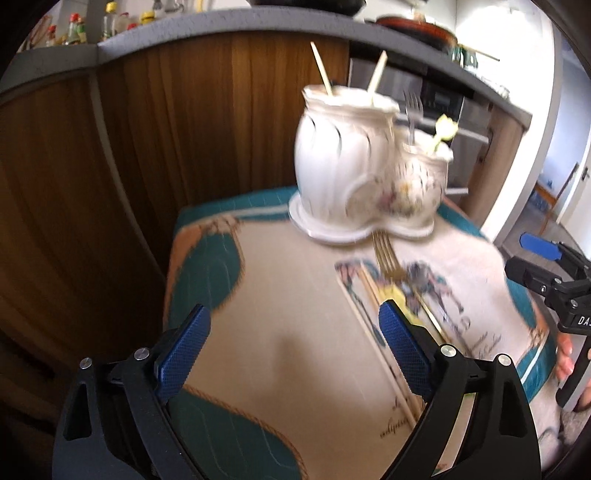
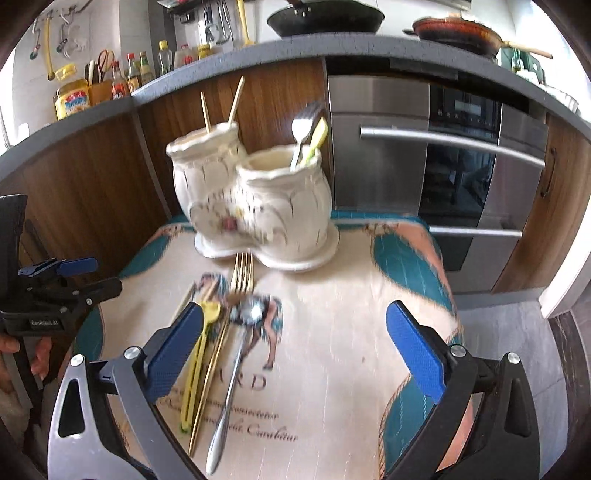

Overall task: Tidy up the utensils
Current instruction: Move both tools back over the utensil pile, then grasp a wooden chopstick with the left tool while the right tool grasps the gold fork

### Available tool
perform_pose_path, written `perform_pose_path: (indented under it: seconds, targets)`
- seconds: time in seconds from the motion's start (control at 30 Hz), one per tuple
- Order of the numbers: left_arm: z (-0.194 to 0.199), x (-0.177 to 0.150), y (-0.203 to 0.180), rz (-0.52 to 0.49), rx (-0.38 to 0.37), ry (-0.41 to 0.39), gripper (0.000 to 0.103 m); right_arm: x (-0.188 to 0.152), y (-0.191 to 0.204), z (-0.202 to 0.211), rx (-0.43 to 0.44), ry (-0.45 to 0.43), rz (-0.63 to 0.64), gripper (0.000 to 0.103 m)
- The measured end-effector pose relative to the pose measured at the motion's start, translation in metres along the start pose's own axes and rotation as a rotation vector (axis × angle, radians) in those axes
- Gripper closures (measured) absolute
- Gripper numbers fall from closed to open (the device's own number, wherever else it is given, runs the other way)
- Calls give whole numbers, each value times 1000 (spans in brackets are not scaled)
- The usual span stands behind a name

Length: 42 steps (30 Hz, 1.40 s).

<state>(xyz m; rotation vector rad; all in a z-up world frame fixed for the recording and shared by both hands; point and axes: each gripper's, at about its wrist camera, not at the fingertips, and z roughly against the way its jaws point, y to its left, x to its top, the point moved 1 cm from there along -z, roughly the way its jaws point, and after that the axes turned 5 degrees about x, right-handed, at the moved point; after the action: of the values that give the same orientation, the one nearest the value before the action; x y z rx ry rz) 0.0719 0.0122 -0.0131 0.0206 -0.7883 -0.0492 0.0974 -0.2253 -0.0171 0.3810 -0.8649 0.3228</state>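
A white ceramic double utensil holder (image 2: pixel 258 206) stands at the far side of a small cloth-covered table (image 2: pixel 332 350); it also shows in the left wrist view (image 1: pixel 354 166). Its left pot holds two chopsticks (image 2: pixel 221 107), its right pot a silver fork (image 2: pixel 301 136) and a yellow-green utensil. On the cloth lie a gold fork (image 2: pixel 240 277), a silver spoon (image 2: pixel 236 362), a yellow spoon (image 2: pixel 199 350) and chopsticks (image 1: pixel 373 332). My right gripper (image 2: pixel 295 354) is open above the cloth, with these utensils by its left finger. My left gripper (image 1: pixel 291 354) is open and empty.
Wooden cabinet fronts (image 1: pixel 129 166) and a steel oven (image 2: pixel 443 166) stand behind the table. The counter above carries bottles (image 2: pixel 122 77) and pans (image 2: pixel 325 16). The right gripper shows at the right edge of the left wrist view (image 1: pixel 554 280).
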Motion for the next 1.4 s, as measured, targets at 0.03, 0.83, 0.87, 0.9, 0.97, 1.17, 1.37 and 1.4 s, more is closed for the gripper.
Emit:
perform_pose_path:
  seconds: [0.03,0.83,0.87,0.9,0.97,1.17,1.37,1.4]
  targets:
    - [-2,-2,-2,-1,1,11,11,-4,0,-2,1,15,-1,5]
    - [-38,-22,-56,-146,22,199,74,-25,-2,-7,49,68,-4,5]
    - [-37,-21,-57,-154,12,209,83,-25,-2,-7,56,70,-4,5]
    - [-37,-21,-57,-159,9,216,87,-25,-1,-6,65,70,-2,5]
    - [-36,-21,-53,-152,-6,223,93,-25,2,-6,74,73,4,5]
    - [-34,-22,-35,-103,-28,223,98,-22,20,-18,85,112,44,16]
    - [-31,-25,-24,-95,-35,215,98,-18,41,-48,109,222,64,66]
    - [-32,-26,-23,-93,-39,215,98,-18,44,-52,110,235,68,75]
